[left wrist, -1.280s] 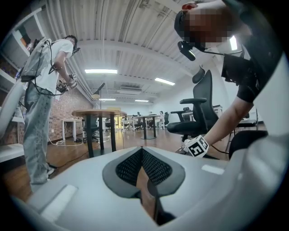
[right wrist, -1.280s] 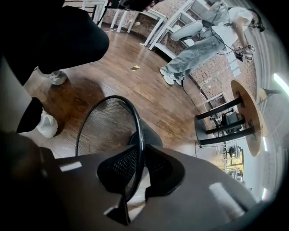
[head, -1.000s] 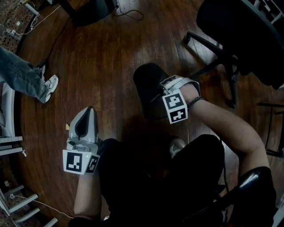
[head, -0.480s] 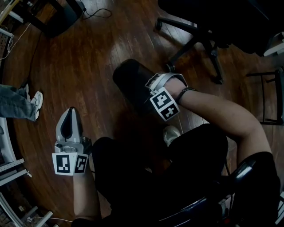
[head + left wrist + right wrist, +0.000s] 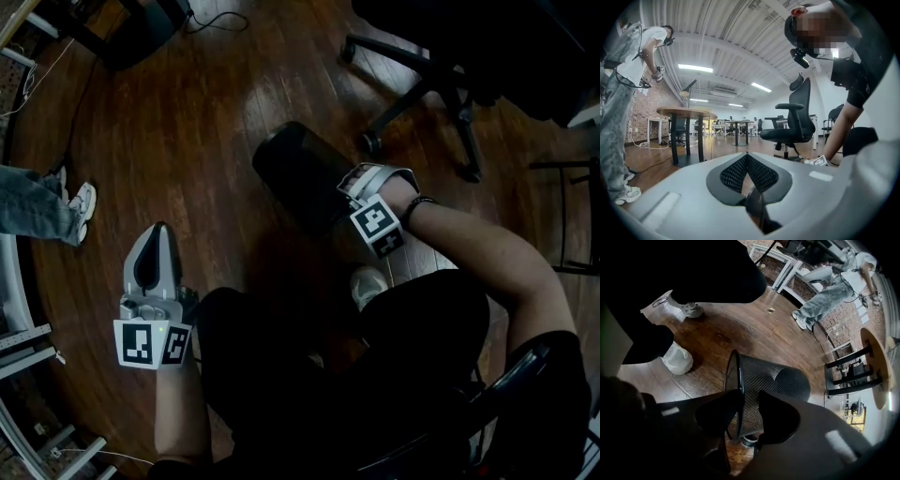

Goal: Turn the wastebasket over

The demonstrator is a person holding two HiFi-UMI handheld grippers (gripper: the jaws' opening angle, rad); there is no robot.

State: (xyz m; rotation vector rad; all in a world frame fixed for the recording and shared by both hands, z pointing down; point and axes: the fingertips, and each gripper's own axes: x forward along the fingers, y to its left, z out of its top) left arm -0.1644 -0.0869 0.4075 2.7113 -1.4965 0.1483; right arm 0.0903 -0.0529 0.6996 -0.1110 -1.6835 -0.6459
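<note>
The black mesh wastebasket [image 5: 298, 172] lies tipped on its side on the wooden floor, with its open mouth toward me and its closed bottom [image 5: 794, 383] pointing away. My right gripper [image 5: 344, 208] points steeply down over the near rim [image 5: 737, 380]. Its jaws are opening and straddle the rim, one inside the basket and one outside. Mesh shows in the gap, so the pads do not press. My left gripper [image 5: 157, 234] is held level off to the left, well clear of the basket. In the left gripper view its jaws [image 5: 747, 157] meet at the tip with nothing between them.
An office chair's star base [image 5: 422, 80] stands just behind the basket. A bystander's jeans and white shoes [image 5: 80, 202] are at the far left. My own white shoe [image 5: 370, 281] is beside the basket's mouth. A dark table base [image 5: 141, 28] and cables lie at the top left.
My right gripper has sunk lower at the basket's near rim. My left gripper has hardly moved. The head view has swung a little.
</note>
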